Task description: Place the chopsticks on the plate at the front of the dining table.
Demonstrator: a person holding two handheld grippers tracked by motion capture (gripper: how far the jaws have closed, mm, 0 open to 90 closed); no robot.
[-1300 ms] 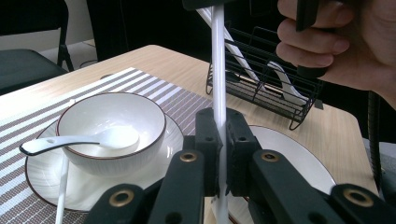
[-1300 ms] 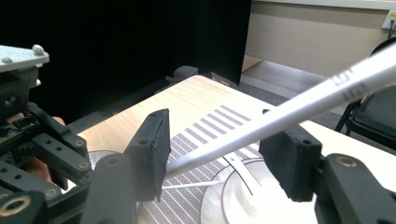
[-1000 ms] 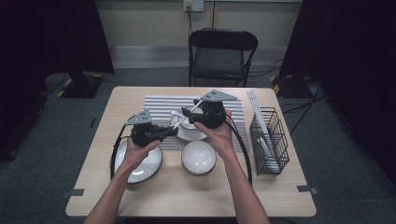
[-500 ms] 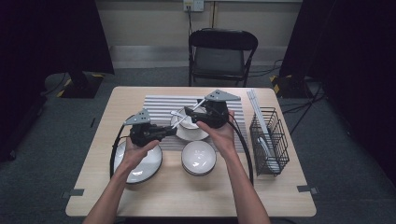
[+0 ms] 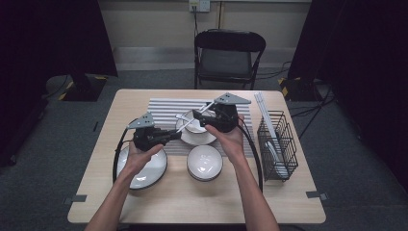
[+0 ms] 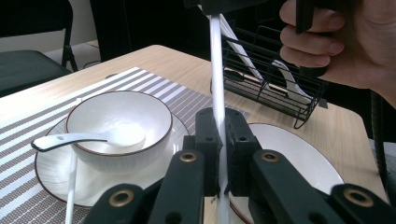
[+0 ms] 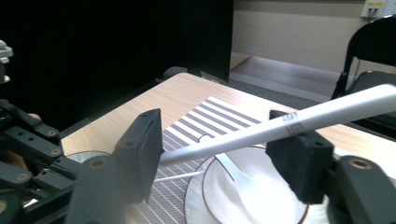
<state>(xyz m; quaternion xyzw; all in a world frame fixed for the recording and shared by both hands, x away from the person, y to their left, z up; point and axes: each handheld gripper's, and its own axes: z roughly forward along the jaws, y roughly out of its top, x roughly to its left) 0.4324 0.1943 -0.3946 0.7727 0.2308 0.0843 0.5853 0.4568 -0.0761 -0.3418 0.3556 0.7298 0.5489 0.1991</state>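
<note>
My left gripper (image 6: 222,135) is shut on a white chopstick (image 6: 215,70), which rises from its pads toward the other hand. In the high view the left gripper (image 5: 168,136) sits just left of a white bowl (image 5: 195,126). My right gripper (image 7: 219,149) is open and its jaws have just been opening. The same chopstick (image 7: 261,135) slants between them and lies over the right pad (image 7: 299,163). The right gripper (image 5: 195,115) hovers over the bowl. A white spoon (image 6: 84,139) rests in the bowl (image 6: 119,119), which stands on a saucer (image 6: 51,172).
A second chopstick (image 6: 71,186) lies on the striped mat (image 5: 163,108) beside the saucer. A large plate (image 5: 144,168) sits under my left hand and a smaller bowl (image 5: 204,162) at front centre. A black wire rack (image 5: 276,144) holds utensils at the right. A chair (image 5: 228,53) stands beyond the table.
Little differs in the high view. Both hands keep about the same places by the bowl, with the chopstick still spanning the two grippers.
</note>
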